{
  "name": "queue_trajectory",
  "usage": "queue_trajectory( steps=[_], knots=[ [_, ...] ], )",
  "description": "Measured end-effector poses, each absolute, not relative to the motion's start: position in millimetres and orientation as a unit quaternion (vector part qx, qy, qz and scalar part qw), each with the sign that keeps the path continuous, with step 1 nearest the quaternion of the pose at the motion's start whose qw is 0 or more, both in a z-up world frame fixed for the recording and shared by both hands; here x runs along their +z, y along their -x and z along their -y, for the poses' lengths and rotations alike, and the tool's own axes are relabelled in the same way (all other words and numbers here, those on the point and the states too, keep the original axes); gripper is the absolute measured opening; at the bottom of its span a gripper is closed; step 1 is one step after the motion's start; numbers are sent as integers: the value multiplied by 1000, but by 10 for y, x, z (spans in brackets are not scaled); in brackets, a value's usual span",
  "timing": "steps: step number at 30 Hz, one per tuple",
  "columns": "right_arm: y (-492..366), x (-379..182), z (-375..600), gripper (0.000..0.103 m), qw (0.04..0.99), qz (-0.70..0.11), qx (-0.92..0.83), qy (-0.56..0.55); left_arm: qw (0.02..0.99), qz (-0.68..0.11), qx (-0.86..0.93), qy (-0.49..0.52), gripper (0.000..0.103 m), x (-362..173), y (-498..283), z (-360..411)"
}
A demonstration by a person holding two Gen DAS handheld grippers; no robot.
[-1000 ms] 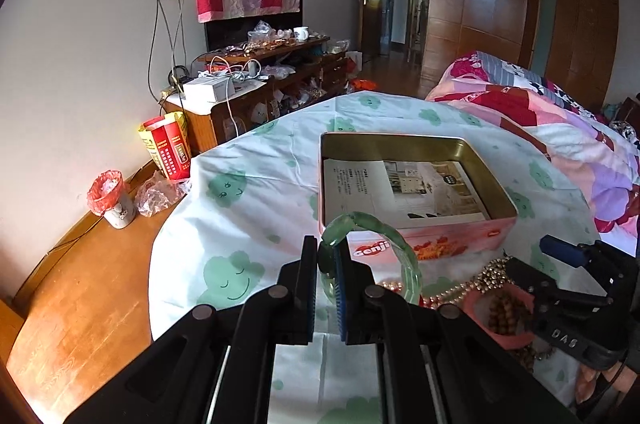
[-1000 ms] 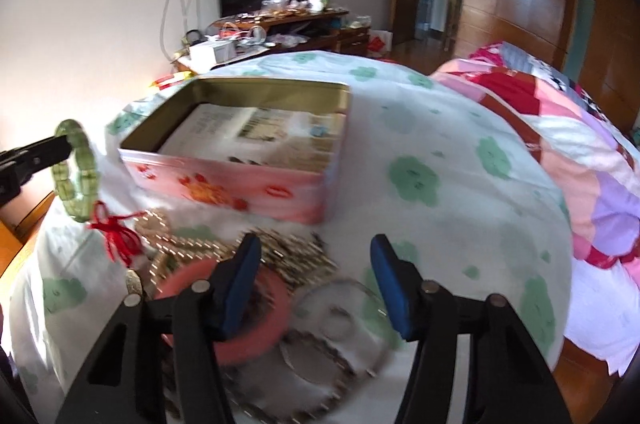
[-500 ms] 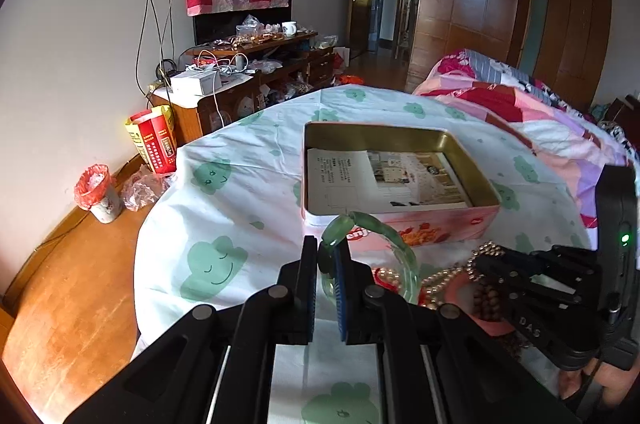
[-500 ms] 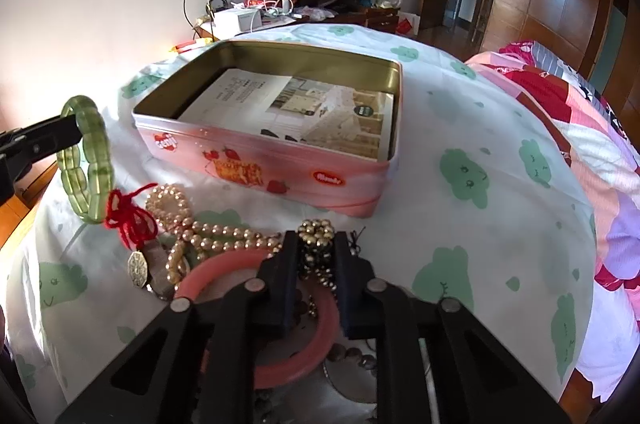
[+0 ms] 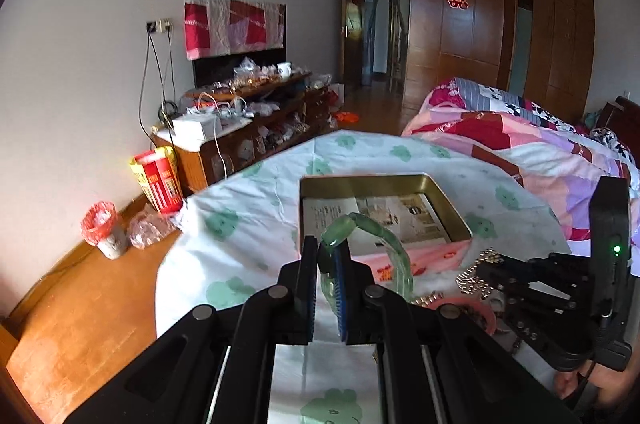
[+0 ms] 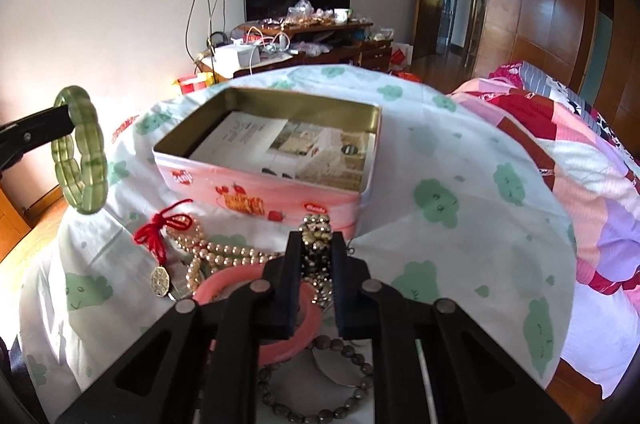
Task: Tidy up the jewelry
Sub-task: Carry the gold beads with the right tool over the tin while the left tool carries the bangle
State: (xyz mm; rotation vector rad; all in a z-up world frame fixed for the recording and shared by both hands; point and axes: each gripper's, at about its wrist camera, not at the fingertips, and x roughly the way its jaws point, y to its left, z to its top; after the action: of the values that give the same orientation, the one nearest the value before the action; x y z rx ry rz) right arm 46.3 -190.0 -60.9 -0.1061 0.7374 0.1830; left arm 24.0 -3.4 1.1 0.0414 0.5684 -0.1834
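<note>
My left gripper (image 5: 327, 256) is shut on a green jade bangle (image 5: 380, 240), held in the air left of and in front of the open pink tin (image 5: 384, 208). The bangle also shows in the right wrist view (image 6: 82, 168). My right gripper (image 6: 317, 244) is shut on a gold bead bracelet (image 6: 316, 228), just in front of the tin (image 6: 280, 196). The tin holds a printed leaflet (image 6: 288, 148). Under the right gripper lie a pink bangle (image 6: 236, 284), a pearl strand (image 6: 216, 252), a red-knot charm (image 6: 158, 228) and a dark bead bracelet (image 6: 320, 400).
The table wears a white cloth with green clouds (image 6: 440, 200). A bed with a patchwork quilt (image 6: 560, 128) stands at the right. A cluttered wooden cabinet (image 5: 248, 128) stands against the far wall. A small bin (image 5: 102, 230) and a red bag (image 5: 158, 180) sit on the floor at left.
My right gripper closed on the gold bead bracelet and lifted it slightly. My left gripper rose with the jade bangle, so the tin now sits lower in its view.
</note>
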Motion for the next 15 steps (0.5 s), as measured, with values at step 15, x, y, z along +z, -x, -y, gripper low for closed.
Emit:
queue_trajectory(
  steps=[15],
  knots=[
    [-557, -472, 1962, 15, 937, -335, 60, 86, 951, -297, -52, -67, 7, -178, -634, 179]
  ],
)
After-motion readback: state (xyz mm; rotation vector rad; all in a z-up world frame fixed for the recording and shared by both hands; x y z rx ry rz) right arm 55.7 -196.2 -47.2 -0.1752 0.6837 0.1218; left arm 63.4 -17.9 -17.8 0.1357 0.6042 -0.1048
